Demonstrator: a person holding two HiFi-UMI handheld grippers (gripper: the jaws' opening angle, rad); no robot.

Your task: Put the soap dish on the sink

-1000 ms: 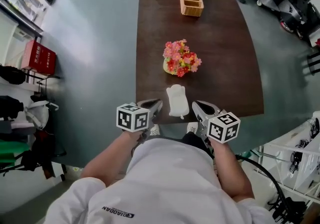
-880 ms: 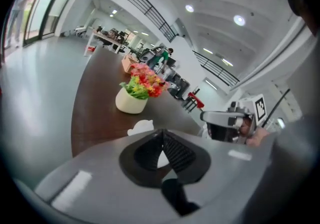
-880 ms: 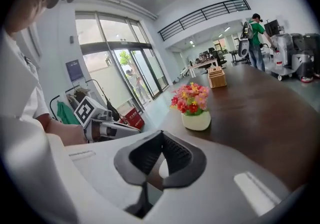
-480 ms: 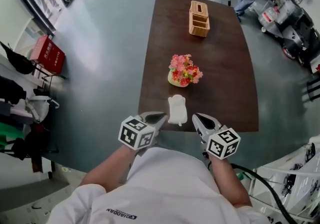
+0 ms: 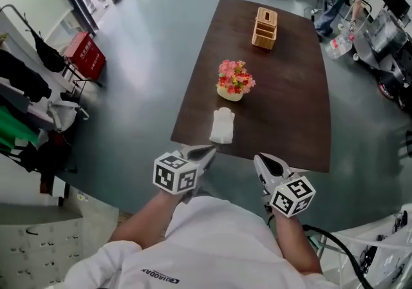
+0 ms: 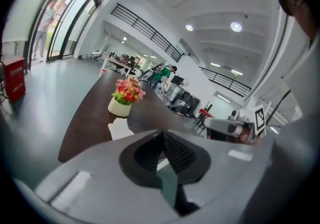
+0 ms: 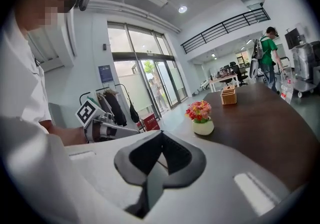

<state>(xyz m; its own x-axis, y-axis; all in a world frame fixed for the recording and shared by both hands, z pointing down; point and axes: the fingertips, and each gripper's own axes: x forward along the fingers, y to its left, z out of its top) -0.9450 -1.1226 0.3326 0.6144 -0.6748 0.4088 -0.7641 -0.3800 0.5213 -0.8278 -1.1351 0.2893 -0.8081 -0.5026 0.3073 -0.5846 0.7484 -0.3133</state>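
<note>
reaching soap dish [image 5: 222,125]: approach squarely over the near table [image 5: 283,107] edge.
left gripper [image 5: 206,151]: closed, empty; open first.
right gripper [image 5: 263,161]: closed, empty.

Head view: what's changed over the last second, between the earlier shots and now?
The left gripper and right gripper drew back from either side of the soap dish to about the table's near edge. Nothing was taken hold of or let go, and both are shut and empty. The view itself shifted too. The soap dish, flowers and box stayed put on the table.
</note>
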